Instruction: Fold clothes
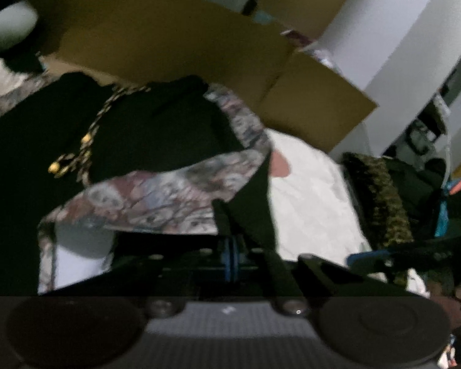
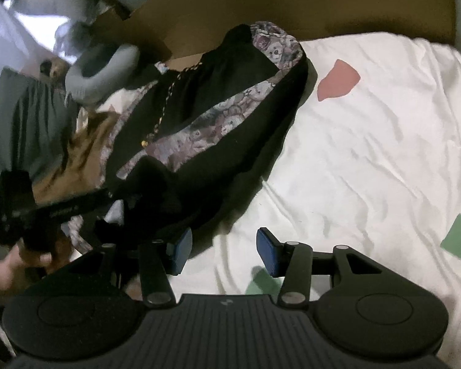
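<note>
Black hoodie (image 2: 230, 107) on white sheet (image 2: 368, 153), left gripper (image 1: 230, 258) clamped on its hem, right gripper (image 2: 224, 250) spread apart just beside it

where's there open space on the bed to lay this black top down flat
The white sheet lies bare between the black top with teddy-print trim, pink patch and green patch. Beyond the top it is crowded: grey pillow, brown fabric.

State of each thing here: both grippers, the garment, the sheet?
Left gripper: fingers shut on the hoodie's edge.
Right gripper: fingers open, empty, over the sheet by the hoodie's edge.
Hoodie: black, bear-print trim, partly folded, rumpled on the sheet.
Sheet: white, wrinkled.
</note>
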Demonstrator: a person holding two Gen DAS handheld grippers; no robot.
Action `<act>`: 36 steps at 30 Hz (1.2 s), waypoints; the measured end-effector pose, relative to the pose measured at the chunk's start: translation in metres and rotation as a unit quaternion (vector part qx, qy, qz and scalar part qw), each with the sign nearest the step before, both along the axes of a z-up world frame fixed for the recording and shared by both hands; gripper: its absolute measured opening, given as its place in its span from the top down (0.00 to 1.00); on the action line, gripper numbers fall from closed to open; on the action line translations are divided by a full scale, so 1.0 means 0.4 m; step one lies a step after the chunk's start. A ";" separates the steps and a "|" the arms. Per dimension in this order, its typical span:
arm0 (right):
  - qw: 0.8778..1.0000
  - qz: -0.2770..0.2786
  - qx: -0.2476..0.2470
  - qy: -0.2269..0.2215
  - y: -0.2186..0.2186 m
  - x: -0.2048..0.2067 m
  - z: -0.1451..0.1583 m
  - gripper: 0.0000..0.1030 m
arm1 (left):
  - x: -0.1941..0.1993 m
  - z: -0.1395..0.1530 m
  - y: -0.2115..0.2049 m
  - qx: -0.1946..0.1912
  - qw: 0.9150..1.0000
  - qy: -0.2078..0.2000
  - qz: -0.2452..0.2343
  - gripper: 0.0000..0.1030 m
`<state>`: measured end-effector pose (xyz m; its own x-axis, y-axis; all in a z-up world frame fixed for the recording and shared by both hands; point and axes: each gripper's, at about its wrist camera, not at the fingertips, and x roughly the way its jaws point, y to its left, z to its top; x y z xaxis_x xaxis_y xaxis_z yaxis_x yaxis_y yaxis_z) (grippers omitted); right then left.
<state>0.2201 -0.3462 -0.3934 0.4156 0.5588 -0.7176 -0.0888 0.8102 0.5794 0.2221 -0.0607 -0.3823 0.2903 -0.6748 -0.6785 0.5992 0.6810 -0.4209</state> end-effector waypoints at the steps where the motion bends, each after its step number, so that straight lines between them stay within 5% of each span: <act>1: 1.000 -0.009 0.012 0.005 -0.006 0.004 0.001 0.48 | -0.002 0.001 -0.001 0.001 1.000 -0.002 -0.001 0.98; 13: 0.998 -0.032 0.046 0.025 -0.022 0.015 -0.011 0.48 | -0.026 0.007 -0.010 0.015 1.000 -0.020 -0.014 0.97; 22: 0.998 -0.027 0.039 0.029 -0.017 0.012 -0.024 0.48 | -0.022 0.015 -0.005 0.015 0.999 -0.031 -0.012 0.87; 36: 0.997 -0.030 0.062 0.032 -0.014 0.012 -0.015 0.48 | -0.052 0.031 -0.027 0.013 0.998 -0.050 -0.037 0.97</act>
